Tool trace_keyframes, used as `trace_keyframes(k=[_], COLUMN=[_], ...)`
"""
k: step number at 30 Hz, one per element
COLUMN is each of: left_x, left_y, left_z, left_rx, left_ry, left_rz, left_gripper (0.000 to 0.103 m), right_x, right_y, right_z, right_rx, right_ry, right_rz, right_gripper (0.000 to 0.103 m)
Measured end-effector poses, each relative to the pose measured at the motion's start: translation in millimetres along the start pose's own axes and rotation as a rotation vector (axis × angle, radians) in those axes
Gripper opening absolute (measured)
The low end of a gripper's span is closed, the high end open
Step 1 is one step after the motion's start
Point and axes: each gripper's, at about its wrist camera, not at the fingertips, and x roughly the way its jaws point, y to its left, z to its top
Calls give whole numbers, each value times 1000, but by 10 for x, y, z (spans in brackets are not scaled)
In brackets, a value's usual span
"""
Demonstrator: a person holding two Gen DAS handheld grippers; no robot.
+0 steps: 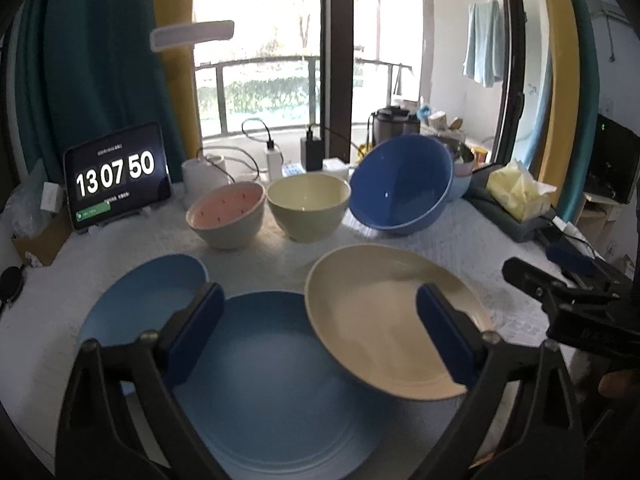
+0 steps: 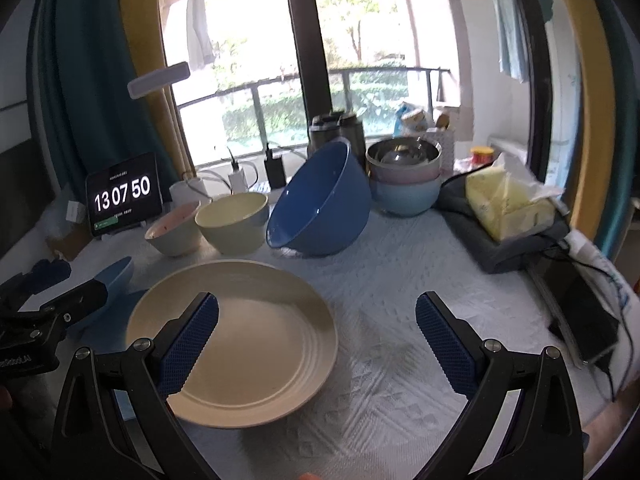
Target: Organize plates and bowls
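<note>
The left claw (image 1: 318,334) is held wide open, its blue pads (image 1: 196,332) far apart, and nothing is gripped. Directly between and below its fingers a blue plate (image 1: 276,368) is seen on the white tablecloth (image 1: 256,256); a second blue plate (image 1: 140,300) lies behind the left finger, partly covered by the first. A cream plate (image 1: 380,316) is found at the right finger, tilted, its edge overlapping the blue plate.

The right claw (image 2: 318,334) is likewise spread wide and empty. The cream plate (image 2: 240,344) is seen behind its left finger; bare cloth lies between the fingers.

Beyond both claws, a pink-lined bowl (image 1: 228,216), a cream bowl (image 1: 306,206) and a tipped blue bowl (image 1: 402,188) are lined up.
</note>
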Motion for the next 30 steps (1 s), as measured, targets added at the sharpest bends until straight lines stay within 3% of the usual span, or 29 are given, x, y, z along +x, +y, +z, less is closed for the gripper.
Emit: trace_keyframes(k=[4, 6, 11, 14, 17, 21, 26, 30], left_x=[180, 246, 350, 420, 488, 576, 629, 620], left_y=[-39, -58, -100, -101, -105, -74, -84, -105], left_z=[-53, -78, -131, -151, -164, -210, -243, -264], left_rx=[-28, -40, -56, -67, -62, -66, -66, -55], left_ry=[62, 85, 124, 151, 174, 220, 241, 232], left_rz=[26, 38, 59, 61, 69, 70, 51, 37], left_gripper=[87, 83, 60, 51, 44, 41, 29, 28], right_x=[173, 280, 468, 528, 576, 645, 677, 748], right_y=[-49, -93, -171, -187, -206, -211, -210, -194], right_z=[-38, -67, -119, -139, -164, -222, -235, -264], right_rx=[-14, -26, 3, 8, 14, 32, 36, 26], right_ry=[48, 103, 177, 197, 203, 227, 248, 295], right_rz=[47, 58, 97, 115, 119, 118, 98, 89], right_gripper=[99, 89, 78, 73, 66, 48, 44, 30])
